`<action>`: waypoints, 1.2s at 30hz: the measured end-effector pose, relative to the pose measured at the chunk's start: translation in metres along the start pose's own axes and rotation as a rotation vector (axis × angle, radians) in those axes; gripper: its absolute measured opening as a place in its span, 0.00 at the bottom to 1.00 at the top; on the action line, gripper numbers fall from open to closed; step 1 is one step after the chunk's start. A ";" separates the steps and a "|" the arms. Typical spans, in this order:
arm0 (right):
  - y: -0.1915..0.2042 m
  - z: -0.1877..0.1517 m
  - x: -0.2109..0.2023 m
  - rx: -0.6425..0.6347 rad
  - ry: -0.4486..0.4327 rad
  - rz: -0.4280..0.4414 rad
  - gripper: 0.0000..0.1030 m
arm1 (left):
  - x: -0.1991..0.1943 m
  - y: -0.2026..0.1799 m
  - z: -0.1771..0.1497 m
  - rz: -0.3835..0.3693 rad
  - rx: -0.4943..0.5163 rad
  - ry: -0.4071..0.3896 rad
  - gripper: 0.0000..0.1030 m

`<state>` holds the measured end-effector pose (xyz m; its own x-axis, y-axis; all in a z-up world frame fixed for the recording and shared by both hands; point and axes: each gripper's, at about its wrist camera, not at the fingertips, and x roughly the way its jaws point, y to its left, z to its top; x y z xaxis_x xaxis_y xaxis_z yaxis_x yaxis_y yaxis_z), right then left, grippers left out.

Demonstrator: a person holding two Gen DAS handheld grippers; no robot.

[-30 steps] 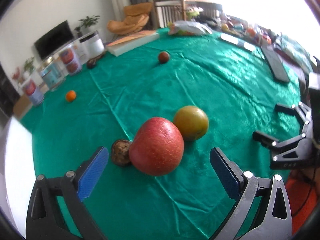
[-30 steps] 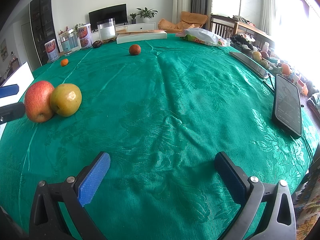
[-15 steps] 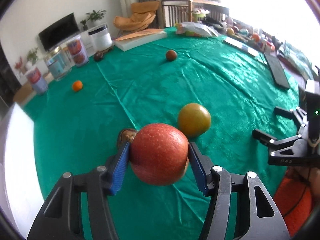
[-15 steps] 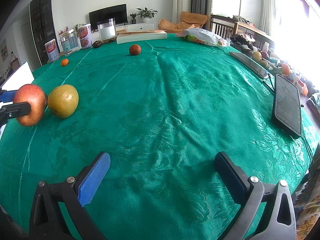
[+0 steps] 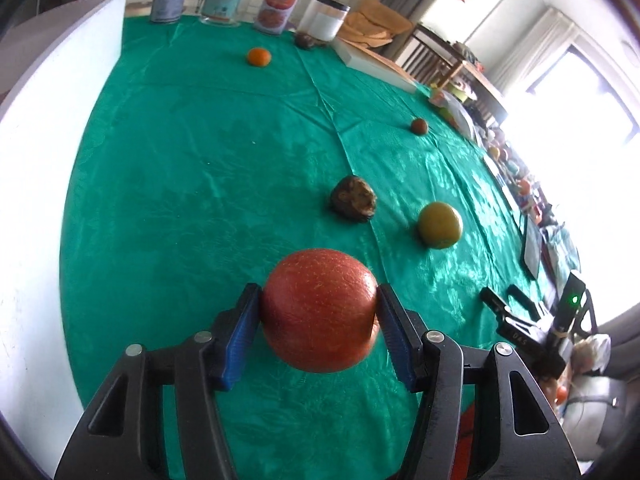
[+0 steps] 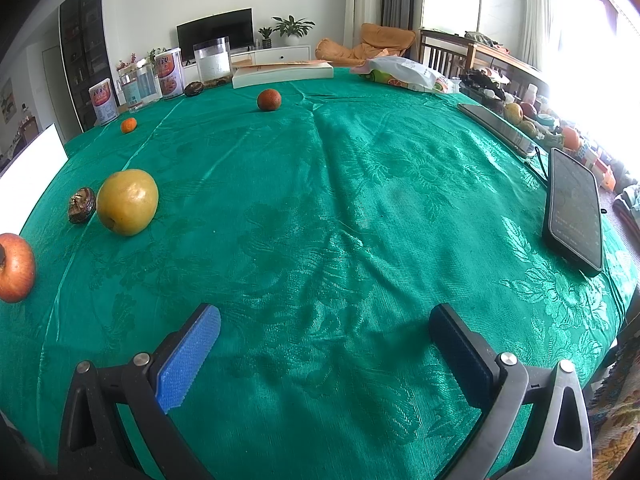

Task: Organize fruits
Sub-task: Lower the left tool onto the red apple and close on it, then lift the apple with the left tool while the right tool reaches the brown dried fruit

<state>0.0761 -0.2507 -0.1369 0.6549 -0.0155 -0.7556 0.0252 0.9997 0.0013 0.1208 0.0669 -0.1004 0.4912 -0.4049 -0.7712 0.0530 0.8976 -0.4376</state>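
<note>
Our left gripper point(image 5: 318, 316) is clamped on the red apple point(image 5: 320, 310), both blue pads pressed against its sides, the fruit lifted clear of the green tablecloth point(image 5: 200, 152). A second ago that gripper stood wide open with the apple resting on the cloth, touching the yellow-green apple point(image 5: 440, 225); now the two apples are well apart and the view has rolled. The brown wrinkled fruit point(image 5: 353, 199), earlier half hidden behind the red apple, lies in full sight. Our right gripper point(image 6: 324, 344) gapes open over bare cloth, unchanged. Only the left wrist view shows the pads gripping the fruit; the right wrist view catches just the red apple at its left edge, plus a dark phone point(image 6: 574, 210) lying on the cloth at right.
</note>
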 end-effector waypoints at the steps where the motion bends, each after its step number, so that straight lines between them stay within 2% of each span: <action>1: 0.000 0.001 0.000 0.001 -0.001 -0.001 1.00 | -0.003 0.003 0.002 0.004 -0.015 -0.011 0.58; 4: -0.001 0.004 -0.001 0.003 -0.003 -0.002 1.00 | -0.007 0.010 0.008 0.055 -0.042 -0.050 0.60; 9: -0.001 0.003 -0.001 0.003 -0.003 -0.001 1.00 | -0.009 0.032 0.014 0.069 -0.131 -0.078 0.71; 13: -0.001 0.002 -0.002 0.003 -0.004 -0.001 1.00 | -0.010 0.030 0.014 0.113 -0.099 -0.084 0.84; 15: -0.001 0.002 -0.002 0.003 -0.004 -0.001 1.00 | -0.014 0.032 0.014 0.143 -0.103 -0.102 0.86; 18: -0.001 0.002 -0.002 0.003 -0.004 -0.001 1.00 | -0.018 0.033 0.013 0.144 -0.106 -0.118 0.86; 24: -0.001 0.001 -0.002 0.002 -0.005 -0.001 1.00 | -0.016 0.010 0.005 0.102 -0.006 -0.118 0.93; 28: -0.001 0.002 -0.002 0.002 -0.006 0.000 1.00 | 0.005 -0.007 -0.007 0.174 0.098 -0.077 0.93; 31: -0.001 0.002 -0.002 0.002 -0.006 0.000 1.00 | 0.019 -0.014 -0.013 0.259 0.167 -0.080 0.93; 36: -0.001 0.002 -0.003 0.002 -0.007 0.001 1.00 | 0.027 -0.013 -0.012 0.307 0.172 -0.085 0.93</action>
<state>0.0753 -0.2519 -0.1334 0.6604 -0.0147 -0.7508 0.0259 0.9997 0.0031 0.1231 0.0423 -0.1214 0.5774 -0.1028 -0.8099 0.0340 0.9942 -0.1019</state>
